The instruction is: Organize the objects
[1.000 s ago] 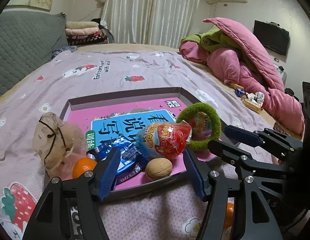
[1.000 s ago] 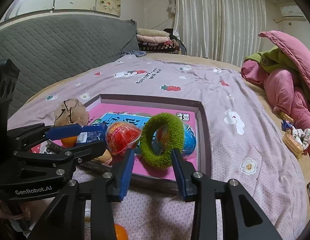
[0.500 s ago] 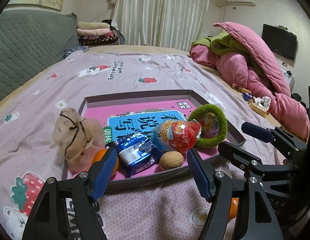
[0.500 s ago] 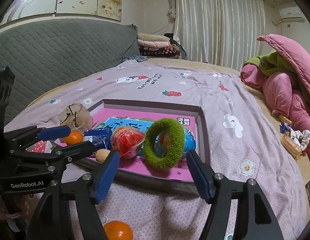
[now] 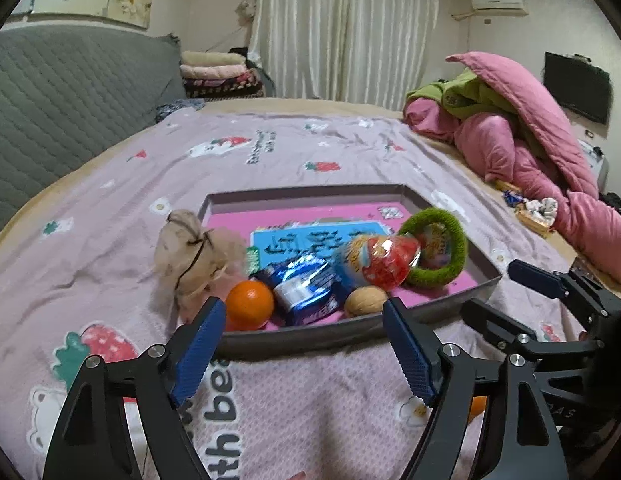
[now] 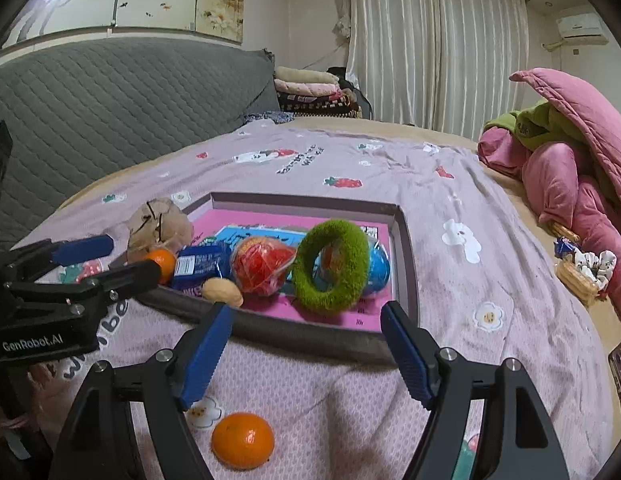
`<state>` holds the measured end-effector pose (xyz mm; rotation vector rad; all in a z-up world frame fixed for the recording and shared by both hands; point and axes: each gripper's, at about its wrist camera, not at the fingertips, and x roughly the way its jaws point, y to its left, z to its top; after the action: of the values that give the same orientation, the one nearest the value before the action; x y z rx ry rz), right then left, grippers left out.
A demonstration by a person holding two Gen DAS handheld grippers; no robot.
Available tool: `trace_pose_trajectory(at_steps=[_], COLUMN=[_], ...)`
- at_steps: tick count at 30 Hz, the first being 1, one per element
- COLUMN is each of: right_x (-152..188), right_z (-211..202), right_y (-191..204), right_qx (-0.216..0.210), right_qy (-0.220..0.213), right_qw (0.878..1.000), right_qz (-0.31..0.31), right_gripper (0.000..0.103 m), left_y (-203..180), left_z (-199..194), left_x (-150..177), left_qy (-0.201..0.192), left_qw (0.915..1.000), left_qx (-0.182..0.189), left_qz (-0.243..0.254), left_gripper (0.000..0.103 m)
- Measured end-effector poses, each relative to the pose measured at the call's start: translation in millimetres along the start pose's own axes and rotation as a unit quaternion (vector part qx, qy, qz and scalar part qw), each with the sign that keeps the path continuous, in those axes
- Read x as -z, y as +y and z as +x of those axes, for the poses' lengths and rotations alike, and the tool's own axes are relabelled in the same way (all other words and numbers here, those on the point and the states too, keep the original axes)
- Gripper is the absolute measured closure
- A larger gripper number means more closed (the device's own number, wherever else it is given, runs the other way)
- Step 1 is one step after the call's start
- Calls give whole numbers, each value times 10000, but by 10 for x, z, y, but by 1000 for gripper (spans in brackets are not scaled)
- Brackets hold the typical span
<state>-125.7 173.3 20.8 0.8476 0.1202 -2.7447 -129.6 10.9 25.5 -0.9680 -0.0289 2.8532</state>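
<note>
The tray (image 6: 406,248) sits on your strawberry-print bedspread (image 6: 450,184), a pink book (image 5: 310,216) lining its floor. Inside, from biggest down: the green fuzzy ring (image 6: 330,266) stands on edge at the right, leaning against a blue egg (image 6: 378,268); the red foil egg (image 6: 260,264) lies just left of it; the blue snack packet (image 5: 306,290) is beside that; then an orange (image 5: 249,304) and a walnut (image 5: 365,301) at the near rim. A tan mesh pouch (image 5: 190,248) slumps over the left corner. A second orange (image 6: 242,434) lies outside on the bedspread, under your right gripper (image 6: 304,350). Both it and your left gripper (image 5: 300,350) have just been opening; their jaws stand wide, nothing between them.
</note>
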Motion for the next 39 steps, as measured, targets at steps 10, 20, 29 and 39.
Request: trace_pose_trajectory(at_steps=[10,20,29,39], right_x=[134,203,336,443], right_z=[-59,-130,-229,-330], right_y=[132,182,255,266], right_qx=[154,238,313,326], right_qy=[90,89,141,164], right_qw=[9996,9993,9991,9993], right_qz=[-207,-272,-259,-98], right_gripper=[27,27,27,26], left_y=[69,18,4,12], left_z=[-22,-80,-166,-203], left_x=[188,342,404,516], left_qy=[208,314,333,490], left_qw=[9991,9984,9987,9981], left_qx=[-359,-461,-379,-372], left_qz=[-94,-33,-29,-30], left_gripper=[22,22,22,22])
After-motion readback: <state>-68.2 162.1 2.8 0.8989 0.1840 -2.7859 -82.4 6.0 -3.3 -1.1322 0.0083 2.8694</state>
